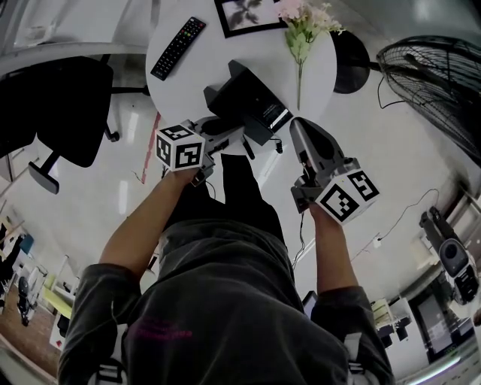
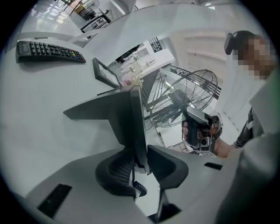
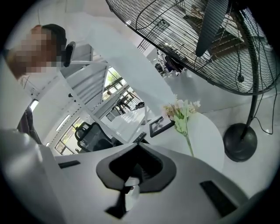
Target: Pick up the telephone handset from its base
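**benchlurker:** where are you at with the phone?

**me:** My left gripper (image 2: 138, 151) is clamped on the telephone handset (image 2: 138, 122), pads snug on both sides of its thin dark edge. The coiled cord (image 2: 139, 188) dangles just under my jaws. The handset's right up against the black base (image 1: 252, 101), and I honestly can't tell if it's off the cradle.

**benchlurker:** and the other one?

**me:** My right gripper (image 3: 135, 149) is closed up with nothing in it. It hangs just off the near right edge of the round white bench (image 1: 319, 71), nose aimed toward the flowers (image 1: 304, 26) on it. The base sits at the bench's near edge. Further back there's a remote (image 1: 178, 47) on the left and a picture frame (image 1: 244, 15) at the far edge. Off the bench, a black office chair (image 1: 68, 105) stands to my left and a big floor fan (image 1: 436, 75) to my right.
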A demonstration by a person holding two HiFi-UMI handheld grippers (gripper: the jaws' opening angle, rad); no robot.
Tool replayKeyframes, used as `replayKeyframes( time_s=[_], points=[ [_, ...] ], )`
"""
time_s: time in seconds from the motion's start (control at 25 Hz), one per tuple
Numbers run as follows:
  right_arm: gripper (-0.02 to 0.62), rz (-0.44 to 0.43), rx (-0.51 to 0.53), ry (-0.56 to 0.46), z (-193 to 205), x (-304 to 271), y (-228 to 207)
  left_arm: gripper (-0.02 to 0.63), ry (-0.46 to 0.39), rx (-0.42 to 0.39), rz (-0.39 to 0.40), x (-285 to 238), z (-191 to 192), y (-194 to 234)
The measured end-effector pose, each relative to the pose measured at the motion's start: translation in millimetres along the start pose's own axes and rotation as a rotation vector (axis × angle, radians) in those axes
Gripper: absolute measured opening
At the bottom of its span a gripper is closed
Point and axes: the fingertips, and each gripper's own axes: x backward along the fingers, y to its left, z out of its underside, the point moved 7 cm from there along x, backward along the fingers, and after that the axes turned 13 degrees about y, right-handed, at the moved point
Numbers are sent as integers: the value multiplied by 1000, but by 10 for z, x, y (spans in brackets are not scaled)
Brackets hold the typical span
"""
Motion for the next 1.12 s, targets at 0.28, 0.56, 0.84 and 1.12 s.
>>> replayKeyframes(
  time_s=[0.28,0.56,0.84,1.12],
  points=[
    [21,-1,-9,-7,-24,14,26,84,-6,10,25,9,-8,-52],
    [21,7,-6,-17,-45,35,62,81,6,-28,41,39,-35,-183],
    [21,15,15,-62,-182,113,190,80,17,-104,61,243,-169,-428],
    [21,32,27,-135,-385,269,390,80,-49,-210,111,706,-549,-867]
  ],
)
